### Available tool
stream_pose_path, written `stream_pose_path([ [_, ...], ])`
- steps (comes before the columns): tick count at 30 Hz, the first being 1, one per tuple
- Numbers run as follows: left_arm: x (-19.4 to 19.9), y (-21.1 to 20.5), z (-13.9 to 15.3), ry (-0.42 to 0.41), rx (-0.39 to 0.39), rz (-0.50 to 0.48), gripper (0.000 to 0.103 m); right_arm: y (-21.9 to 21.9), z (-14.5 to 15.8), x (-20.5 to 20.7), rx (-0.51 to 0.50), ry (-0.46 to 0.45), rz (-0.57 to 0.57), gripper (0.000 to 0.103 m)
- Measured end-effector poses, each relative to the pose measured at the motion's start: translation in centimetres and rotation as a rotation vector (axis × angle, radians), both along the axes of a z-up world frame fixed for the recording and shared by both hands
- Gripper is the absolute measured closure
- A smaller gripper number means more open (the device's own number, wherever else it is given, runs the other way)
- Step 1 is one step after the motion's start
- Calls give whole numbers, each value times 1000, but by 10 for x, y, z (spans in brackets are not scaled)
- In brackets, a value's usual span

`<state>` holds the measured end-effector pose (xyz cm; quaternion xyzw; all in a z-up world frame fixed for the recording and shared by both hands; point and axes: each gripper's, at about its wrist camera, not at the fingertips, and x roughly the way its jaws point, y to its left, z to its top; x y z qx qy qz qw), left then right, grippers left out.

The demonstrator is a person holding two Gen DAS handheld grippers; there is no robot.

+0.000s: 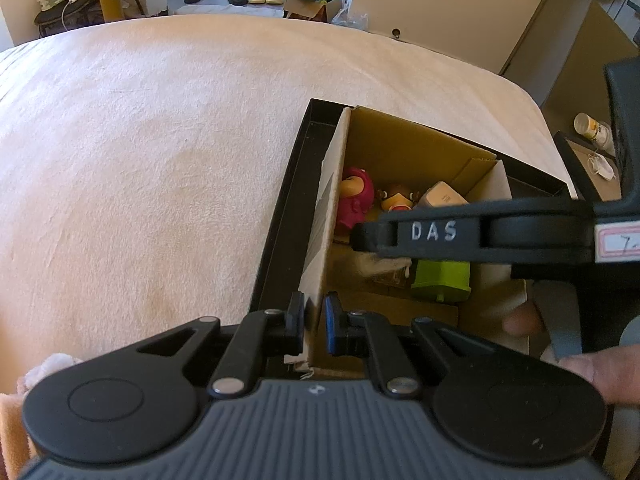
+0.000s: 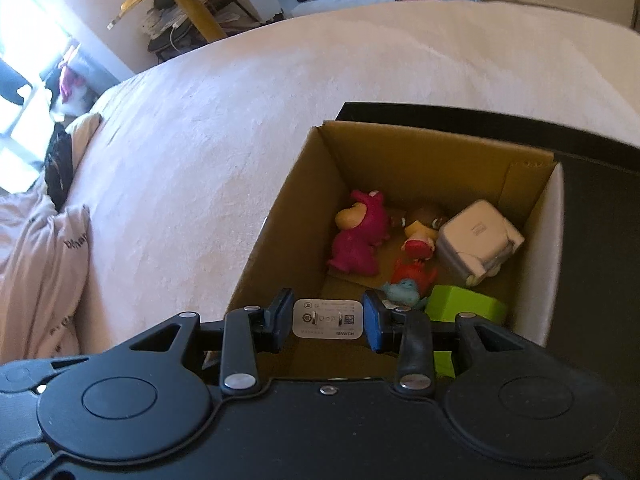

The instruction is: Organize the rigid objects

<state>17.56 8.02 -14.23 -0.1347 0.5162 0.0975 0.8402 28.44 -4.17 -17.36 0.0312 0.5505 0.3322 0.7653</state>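
Note:
An open cardboard box (image 1: 404, 140) (image 2: 280, 216) stands in a black tray (image 1: 280, 216) (image 2: 592, 240) on the bed. My left gripper (image 1: 314, 320) is shut on the box's near left wall, one pad on each side. Over the box's near edge, my right gripper (image 2: 328, 320) (image 1: 364, 238) is shut on a white charger (image 2: 328, 318) with its label facing the camera. Inside lie a pink toy figure (image 2: 360, 236) (image 1: 354, 200), a brown-headed figure (image 2: 420, 232), a white adapter block (image 2: 476, 240) (image 1: 444, 196), a green block (image 2: 464, 304) (image 1: 440, 280), and small red (image 2: 416, 272) and blue (image 2: 404, 292) figures.
A peach blanket (image 1: 140, 160) (image 2: 200, 152) covers the wide bed around the tray. A nightstand with a bottle (image 1: 594, 126) stands at the right. A person's fingers (image 1: 520, 320) hold the right gripper's handle. Bundled clothing (image 2: 40, 248) lies at the left.

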Motion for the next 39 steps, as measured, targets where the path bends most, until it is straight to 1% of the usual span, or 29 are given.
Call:
stream_pose_path([
  [2,0,2,-1,5,-9,5,94,-2,1,0,30,0,-14,63],
  [6,2,2,-2,12,-8,5,94,-11,11,-1,52,-11,-32,61],
  [10,3,1,-3,16,-4,3,94,-22,21,-8,27,-43,-22,61],
  [12,3,0,-3,18,1,-2,94,-30,24,-13,16,-53,-26,58],
  [14,3,-1,-1,20,6,-5,94,-36,27,-17,8,-67,-37,53],
  [16,3,-3,1,19,11,-9,94,-43,29,-21,3,-77,-47,52],
  [19,8,-7,3,42,39,-34,93,-53,33,-27,-4,-93,-67,45],
  [20,8,-8,4,42,45,-38,93,-56,35,-30,-2,-101,-73,43],
  [24,4,-11,9,45,58,-43,93,-67,42,-38,-4,-131,-94,37],
  [26,1,-13,12,49,82,-47,93,-73,46,-42,-9,-150,-109,27],
  [28,-1,-14,14,52,92,-51,93,-80,49,-44,-8,-166,-123,24],
  [30,-3,-14,19,49,95,-49,91,-87,52,-47,-9,-172,-135,20],
  [32,-5,-15,25,49,103,-46,89,-94,54,-49,-15,-178,-148,14],
  [35,-8,-16,33,48,90,-47,88,-105,57,-54,-25,-195,-180,7],
  [36,-9,-17,35,48,91,-47,87,-109,58,-57,-20,-200,-189,6],
  [39,-13,-21,44,30,100,-48,72,-121,61,-61,-14,-205,-226,0],
])
